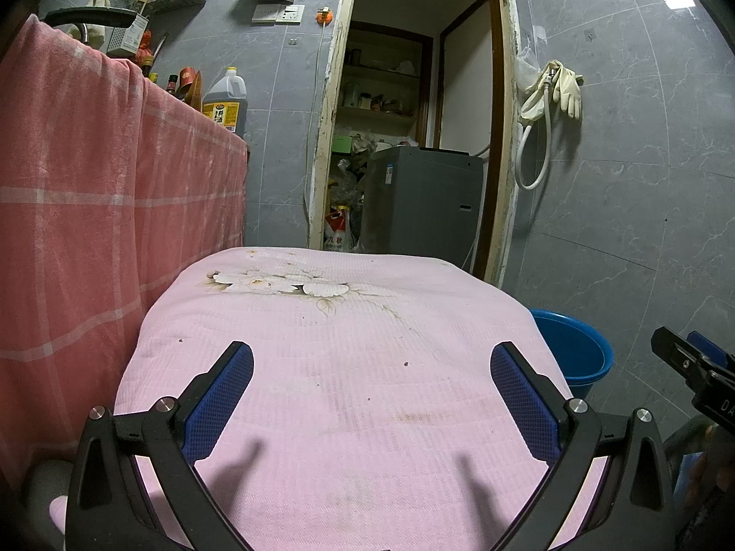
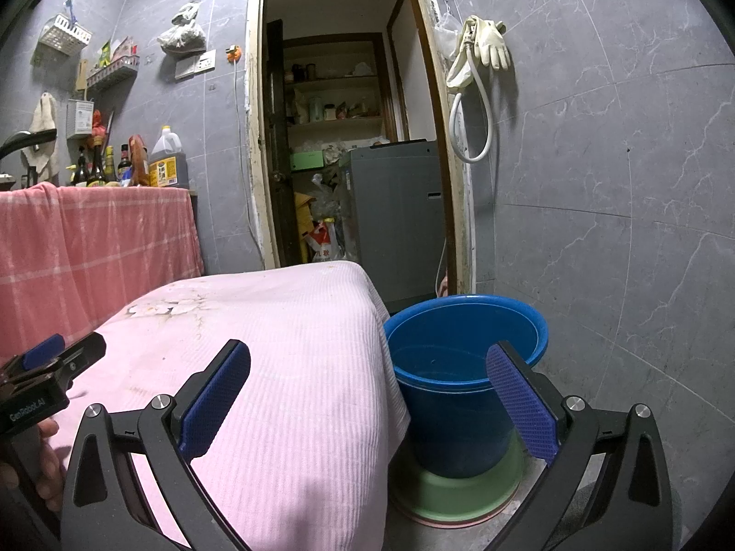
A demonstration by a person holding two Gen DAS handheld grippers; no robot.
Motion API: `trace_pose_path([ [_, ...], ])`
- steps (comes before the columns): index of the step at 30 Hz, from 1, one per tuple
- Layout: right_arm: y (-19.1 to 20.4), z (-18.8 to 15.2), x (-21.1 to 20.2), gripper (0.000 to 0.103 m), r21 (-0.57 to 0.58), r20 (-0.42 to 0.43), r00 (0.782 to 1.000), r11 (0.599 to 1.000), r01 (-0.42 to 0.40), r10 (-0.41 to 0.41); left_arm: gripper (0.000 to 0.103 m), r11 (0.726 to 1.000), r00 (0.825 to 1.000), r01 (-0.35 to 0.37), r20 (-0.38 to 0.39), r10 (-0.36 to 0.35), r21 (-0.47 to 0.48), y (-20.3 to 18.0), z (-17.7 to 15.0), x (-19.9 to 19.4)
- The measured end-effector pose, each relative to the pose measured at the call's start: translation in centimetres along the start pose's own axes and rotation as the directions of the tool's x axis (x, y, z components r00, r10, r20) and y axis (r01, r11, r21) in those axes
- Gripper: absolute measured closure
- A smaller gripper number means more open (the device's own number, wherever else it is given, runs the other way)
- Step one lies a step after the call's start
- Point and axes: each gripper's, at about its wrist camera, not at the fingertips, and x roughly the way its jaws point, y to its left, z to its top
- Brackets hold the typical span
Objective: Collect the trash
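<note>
Table top [image 1: 358, 367]: pink cloth, flat, nothing standing on it; open to passage across whole width.
Left side: red cloth [image 1: 92, 174] hanging as a wall just beside table; bottles [image 2: 133, 165] along the edge above it.
Right side: blue bucket [image 2: 459, 367] on floor, touching table's cloth edge; mouth open upward, unobstructed.
Under bucket: green basin [image 2: 459, 491].
Far end: doorway [image 1: 413, 92] open, partly filled by grey machine [image 1: 418, 202] and bags.
Right wall [image 2: 620, 229]: bare tile near bucket; gloves [image 2: 487, 41] and hose hanging high, well apart.
</note>
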Motion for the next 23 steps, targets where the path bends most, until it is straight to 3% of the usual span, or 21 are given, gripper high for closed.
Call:
trace_pose_path([
  [23,0.01,-0.01,-0.03,0.000,0.000,0.001,1.000,1.000,0.000,0.000,0.002,0.999,0.999,-0.031,0.010,0.031,0.010,0.07,0.16,-0.22],
])
